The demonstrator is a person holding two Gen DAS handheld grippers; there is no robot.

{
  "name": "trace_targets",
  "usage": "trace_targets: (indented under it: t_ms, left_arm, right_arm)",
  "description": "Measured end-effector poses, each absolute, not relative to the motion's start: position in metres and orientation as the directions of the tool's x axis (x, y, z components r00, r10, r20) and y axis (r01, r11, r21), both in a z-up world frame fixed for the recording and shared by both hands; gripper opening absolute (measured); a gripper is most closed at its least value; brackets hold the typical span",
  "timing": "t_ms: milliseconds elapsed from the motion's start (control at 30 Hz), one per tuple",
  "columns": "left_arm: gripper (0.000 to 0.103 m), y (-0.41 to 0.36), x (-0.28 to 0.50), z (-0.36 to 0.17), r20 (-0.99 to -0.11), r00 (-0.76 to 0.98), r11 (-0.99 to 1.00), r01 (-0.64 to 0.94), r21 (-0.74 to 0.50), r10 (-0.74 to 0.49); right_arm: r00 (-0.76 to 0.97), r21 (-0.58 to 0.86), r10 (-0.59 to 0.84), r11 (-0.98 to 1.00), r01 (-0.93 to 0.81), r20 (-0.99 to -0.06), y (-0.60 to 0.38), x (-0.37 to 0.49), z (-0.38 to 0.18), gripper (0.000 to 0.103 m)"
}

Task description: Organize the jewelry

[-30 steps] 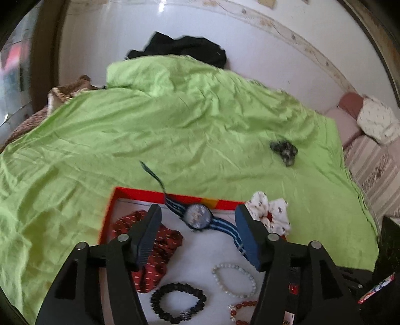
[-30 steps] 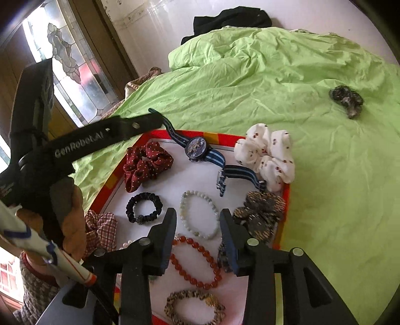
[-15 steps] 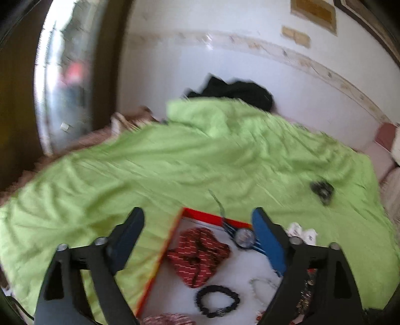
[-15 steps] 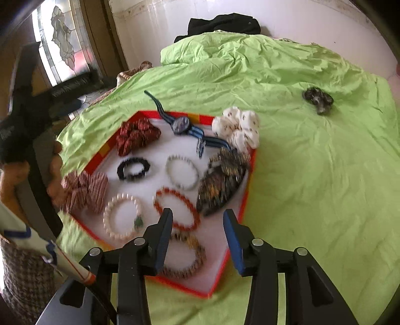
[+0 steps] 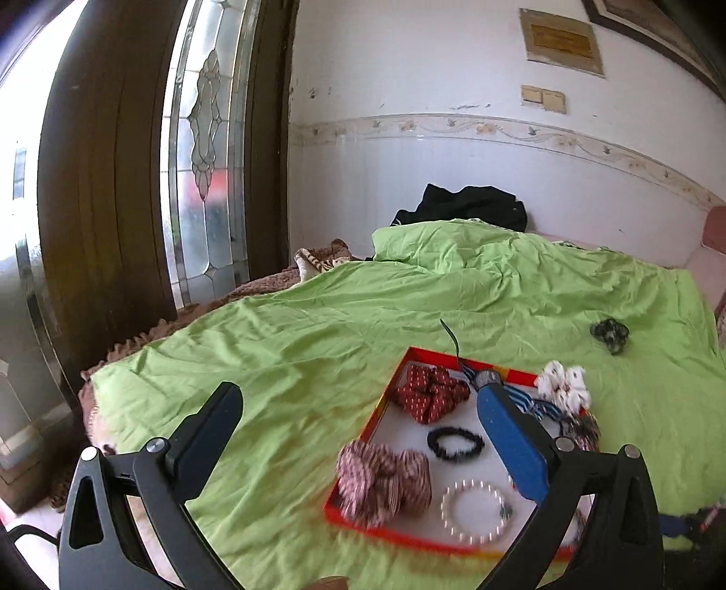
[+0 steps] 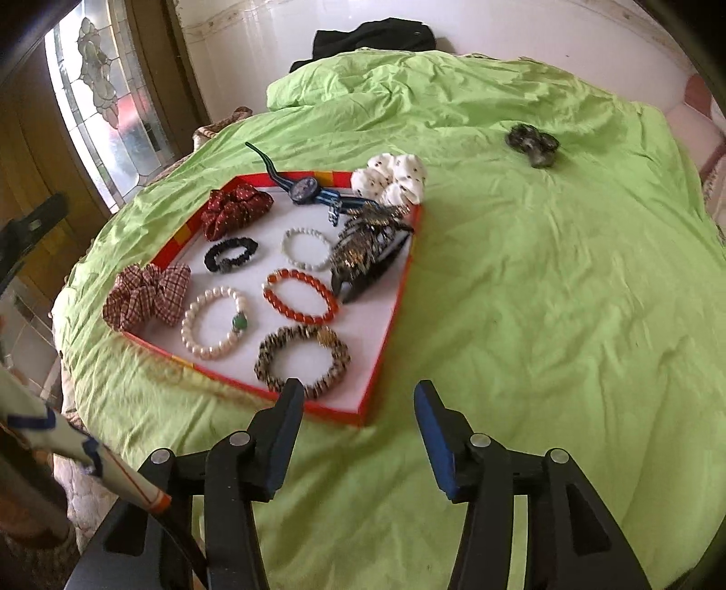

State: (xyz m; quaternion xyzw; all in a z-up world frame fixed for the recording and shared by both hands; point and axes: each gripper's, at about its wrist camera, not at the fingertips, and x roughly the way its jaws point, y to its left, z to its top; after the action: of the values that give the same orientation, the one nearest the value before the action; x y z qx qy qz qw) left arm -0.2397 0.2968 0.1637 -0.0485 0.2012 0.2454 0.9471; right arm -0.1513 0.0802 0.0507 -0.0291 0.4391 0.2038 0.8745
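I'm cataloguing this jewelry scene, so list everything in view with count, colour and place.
tray: 1, red rim, white floor, on the bedspread
scrunchies: 3; dark red dotted and checked red along the tray's left side, white dotted on its far corner
bead bracelets: 5 in the tray; black, white, red, pearl, brown patterned
watch: 1, blue striped strap, over the tray's far edge
hair claw: 1, dark speckled, tray's right side
dark scrunchie: 1, alone on the bedspread
bedspread: 1, lime green
black garment: 1, by the wall
left gripper: fingers wide, empty, just opening
right gripper: open, empty, just opening
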Motion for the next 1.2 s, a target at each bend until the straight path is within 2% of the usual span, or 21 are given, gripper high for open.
trace_targets:
  t_ms: [467, 767, 1200]
  left_arm:
    - [0.103, 0.264, -0.259, 0.158, -0.529, 0.769, 0.915, -0.402, 0.034, 0.358]
    - [0.103, 0.267, -0.248, 0.133, -0.629, 0.678, 0.897, -0.435, 0.075, 0.381]
    - [0.103, 0.254, -0.229, 0.109, -0.712, 0.628, 0.928, -0.362, 0.088, 0.312]
  right_arm:
    - [0.603, 0.057, 0.242, 0.949, -0.309, -0.760, 0.077, -0.183, 0.058, 0.071]
    - [0.597, 0.048, 0.219, 0.956, -0.289, -0.772, 0.076, -0.181, 0.049, 0.071]
    - [0.580, 0.008, 0.155, 0.969, -0.248, -0.800, 0.073, -0.168, 0.035, 0.071]
